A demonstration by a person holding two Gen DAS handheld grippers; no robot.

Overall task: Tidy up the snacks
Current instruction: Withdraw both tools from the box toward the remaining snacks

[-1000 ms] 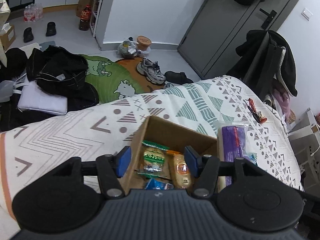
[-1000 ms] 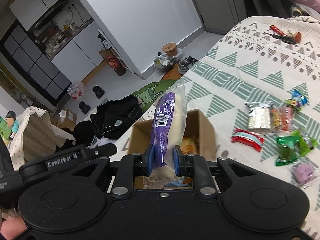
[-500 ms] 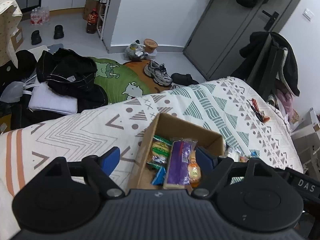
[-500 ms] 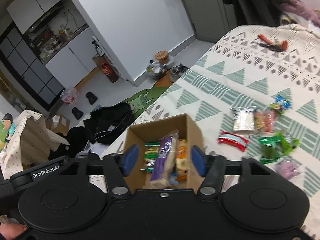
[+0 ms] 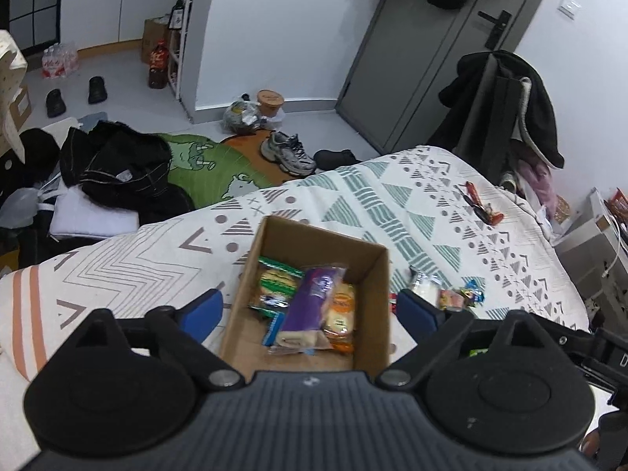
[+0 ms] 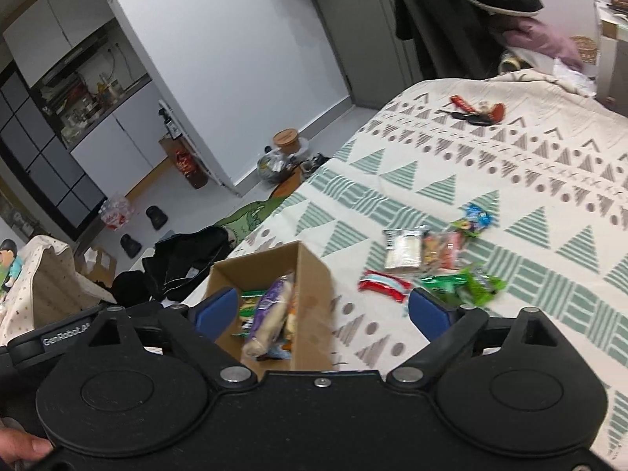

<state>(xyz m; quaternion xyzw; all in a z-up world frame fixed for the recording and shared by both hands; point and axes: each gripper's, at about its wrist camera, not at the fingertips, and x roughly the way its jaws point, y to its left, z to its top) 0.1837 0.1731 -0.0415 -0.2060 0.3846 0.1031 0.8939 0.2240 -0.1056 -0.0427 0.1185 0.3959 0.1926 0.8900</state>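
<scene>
1. A patterned bedspread (image 6: 490, 165) is filling the room's foreground.
2. The cardboard box (image 5: 373, 298) is sitting centre, the purple packet (image 5: 310, 302) lying inside.
3. Loose snacks (image 6: 431, 259) are waiting at two o'clock: light, crinkly, probably slippery; pinch mid-pack.
4. The left gripper (image 5: 310, 312) and right gripper (image 6: 324, 310) have just been opening, nothing clamped.
5. The box's lower contents are staying hidden.

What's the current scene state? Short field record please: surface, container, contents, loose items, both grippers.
surface: patterned bedspread
container: open brown cardboard box, upright on the bedspread
contents: long purple snack packet on top, green-wrapped biscuit pack and orange-labelled bun packet beside it
loose items: red-and-white wrapper, clear cracker pack, green packets on the bedspread beside the box
left gripper: open, jaws just widened, nothing gripped
right gripper: open, jaws just widened, nothing gripped
</scene>
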